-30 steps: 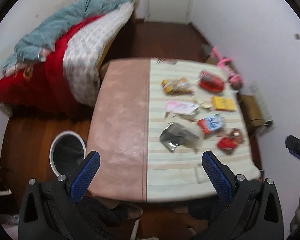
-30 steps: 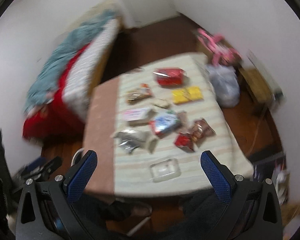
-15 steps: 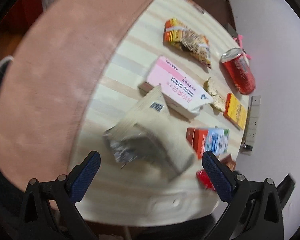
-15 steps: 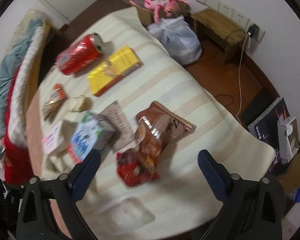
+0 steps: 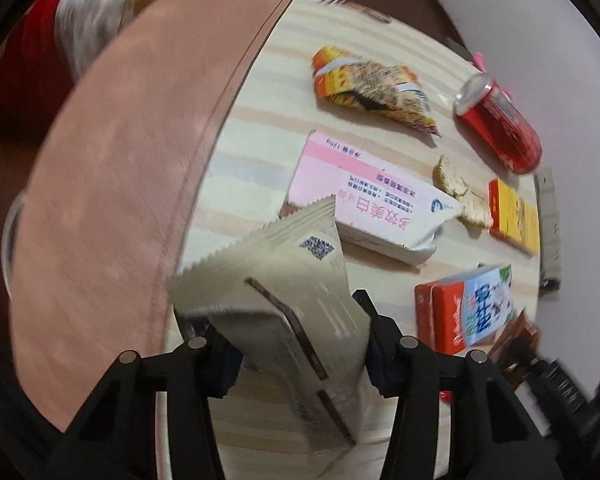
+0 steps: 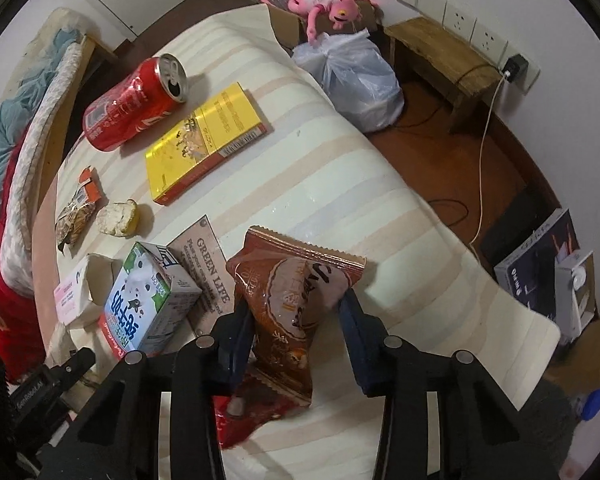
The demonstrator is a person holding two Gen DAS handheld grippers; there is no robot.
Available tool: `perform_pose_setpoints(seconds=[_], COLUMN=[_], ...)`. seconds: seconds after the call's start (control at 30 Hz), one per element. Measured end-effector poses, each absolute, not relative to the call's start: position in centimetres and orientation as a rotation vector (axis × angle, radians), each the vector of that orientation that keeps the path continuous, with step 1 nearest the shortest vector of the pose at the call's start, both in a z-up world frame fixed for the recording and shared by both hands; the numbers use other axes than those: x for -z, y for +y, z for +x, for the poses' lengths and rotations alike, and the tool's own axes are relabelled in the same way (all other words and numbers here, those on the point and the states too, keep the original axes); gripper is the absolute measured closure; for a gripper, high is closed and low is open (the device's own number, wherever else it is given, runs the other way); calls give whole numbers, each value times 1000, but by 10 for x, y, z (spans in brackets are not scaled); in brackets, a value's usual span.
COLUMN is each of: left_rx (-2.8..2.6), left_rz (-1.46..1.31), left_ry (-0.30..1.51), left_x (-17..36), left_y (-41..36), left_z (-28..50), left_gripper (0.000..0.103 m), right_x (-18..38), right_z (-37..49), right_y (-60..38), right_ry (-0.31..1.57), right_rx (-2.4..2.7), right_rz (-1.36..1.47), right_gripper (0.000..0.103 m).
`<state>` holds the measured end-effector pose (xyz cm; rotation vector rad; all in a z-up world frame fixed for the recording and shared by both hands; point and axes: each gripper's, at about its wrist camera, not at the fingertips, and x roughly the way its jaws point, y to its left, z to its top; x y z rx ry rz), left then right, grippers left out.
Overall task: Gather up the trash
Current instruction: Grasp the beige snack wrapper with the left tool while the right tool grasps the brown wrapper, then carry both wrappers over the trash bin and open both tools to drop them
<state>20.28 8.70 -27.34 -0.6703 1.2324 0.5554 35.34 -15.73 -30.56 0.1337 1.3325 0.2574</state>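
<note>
Trash lies on a striped tablecloth (image 6: 340,184). My left gripper (image 5: 300,356) has closed on a beige snack bag (image 5: 288,292), its jaws pressing both sides. My right gripper (image 6: 296,340) has closed on a brown snack wrapper (image 6: 296,300) that lies over a red wrapper (image 6: 252,412). Nearby lie a red soda can (image 6: 134,102), a yellow booklet (image 6: 204,140), a milk carton (image 6: 148,300), a pink box (image 5: 364,196), a bread piece (image 6: 118,218) and an orange wrapper (image 5: 372,84).
A pink cloth (image 5: 112,184) covers the table's left part. A white plastic bag (image 6: 356,80), a wooden stool (image 6: 444,60) and a pink plush toy (image 6: 324,4) are on the floor to the right. A bed with blankets (image 6: 4,152) is at left.
Both grippers have dropped to the table and narrowed from wide open. The left now grips the beige bag, the right grips the brown wrapper.
</note>
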Motion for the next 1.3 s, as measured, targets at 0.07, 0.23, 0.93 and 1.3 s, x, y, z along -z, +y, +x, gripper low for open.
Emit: perform_pose_setpoints(seconds=[0.07, 0.23, 0.93, 1.3], left_rx=[-556, -564, -625, -680], left_rz=[-600, -502, -430, -723], left_ry=[1225, 1172, 814, 902], left_x=[265, 236, 75, 176], left_y=[85, 81, 168, 317], left_z=[200, 190, 14, -113], left_gripper=[61, 62, 62, 62], right_x=[301, 280, 143, 225], right_z=[351, 339, 186, 39], right_y=[-158, -156, -20, 193], right_ry=[1320, 1274, 1091, 1244], right_rx=[-269, -312, -798, -1057], right_rz=[125, 104, -13, -274], right_gripper=[64, 65, 65, 65])
